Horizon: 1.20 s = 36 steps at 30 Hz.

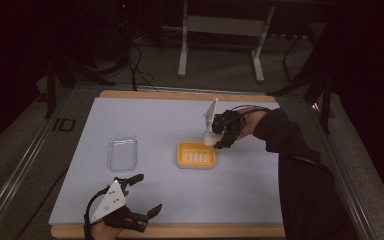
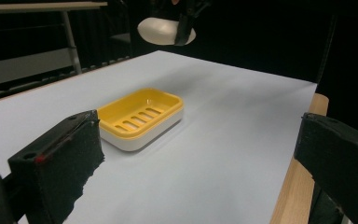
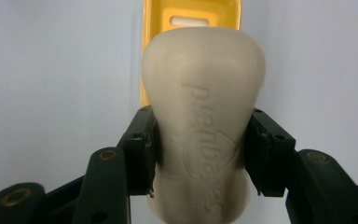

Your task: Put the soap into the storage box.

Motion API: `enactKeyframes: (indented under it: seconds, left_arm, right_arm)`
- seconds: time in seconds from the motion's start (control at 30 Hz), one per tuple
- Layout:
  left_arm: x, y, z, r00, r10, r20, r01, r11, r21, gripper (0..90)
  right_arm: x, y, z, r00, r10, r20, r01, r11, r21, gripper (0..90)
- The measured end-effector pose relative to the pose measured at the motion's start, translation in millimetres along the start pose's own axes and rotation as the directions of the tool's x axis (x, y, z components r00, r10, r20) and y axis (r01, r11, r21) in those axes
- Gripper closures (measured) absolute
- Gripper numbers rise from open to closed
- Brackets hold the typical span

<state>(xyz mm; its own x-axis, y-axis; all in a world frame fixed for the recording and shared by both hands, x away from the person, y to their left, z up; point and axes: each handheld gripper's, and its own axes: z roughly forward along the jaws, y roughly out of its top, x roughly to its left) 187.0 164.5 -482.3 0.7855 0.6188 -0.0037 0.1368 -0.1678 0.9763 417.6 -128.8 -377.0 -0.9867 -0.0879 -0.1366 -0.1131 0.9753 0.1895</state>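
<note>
The soap (image 3: 203, 135) looks waxy and matt cream, smooth with raised lettering moulded into its face, pinched between the right tongs (image 3: 200, 154), whose black pads (image 3: 142, 156) are rough and foam-like, frayed at the edge. The dish (image 2: 140, 116) is glossy yellow plastic over a white base, on a matt pale sheet (image 1: 155, 120) covering the wood-edged tabletop (image 1: 180, 95). A clear, shiny plastic lid (image 1: 122, 152) catches light.

Cream oval soap bar (image 3: 203, 121), embossed lettering. Yellow slotted plastic soap dish (image 1: 196, 154), white base. Clear plastic lid (image 1: 122, 152). Pale blue-white sheet (image 1: 155, 125) over tan wooden counter (image 1: 180, 231). Black hand-held gripper (image 1: 141, 195), grey triangular plate.
</note>
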Motion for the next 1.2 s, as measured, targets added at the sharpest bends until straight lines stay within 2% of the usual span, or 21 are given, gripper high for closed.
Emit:
enactKeyframes:
  seconds: [0.2,0.53,0.87,1.13,1.2]
  left_arm:
    - [0.1,0.0,0.0,1.0,0.004,0.003,-0.005,1.0,0.002,1.2]
    - [-0.2,0.0,0.1,1.0,0.006,0.002,-0.006,1.0,0.005,1.2]
    - [-0.3,0.0,-0.3,0.9999,0.008,0.006,-0.008,1.0,0.004,1.2]
    - [-0.7,0.1,0.0,0.9999,0.008,0.011,-0.008,0.9999,0.005,1.2]
    - [-0.8,0.1,0.0,0.9999,0.008,0.012,-0.008,0.9999,0.007,1.2]
  right_arm:
    - [-1.4,9.6,5.6,0.9998,-0.021,-0.006,0.021,1.0,-0.014,50.0]
    - [-3.1,25.3,16.3,0.9995,-0.028,-0.011,0.028,0.999,-0.035,50.0]
    - [-1.1,45.0,29.1,0.9973,-0.069,-0.022,0.067,0.993,-0.098,50.0]
    - [-3.3,40.1,32.6,0.999,-0.043,-0.014,0.04,0.982,-0.183,50.0]
    - [-3.3,37.9,37.9,0.9992,-0.036,-0.015,0.033,0.984,-0.172,50.0]
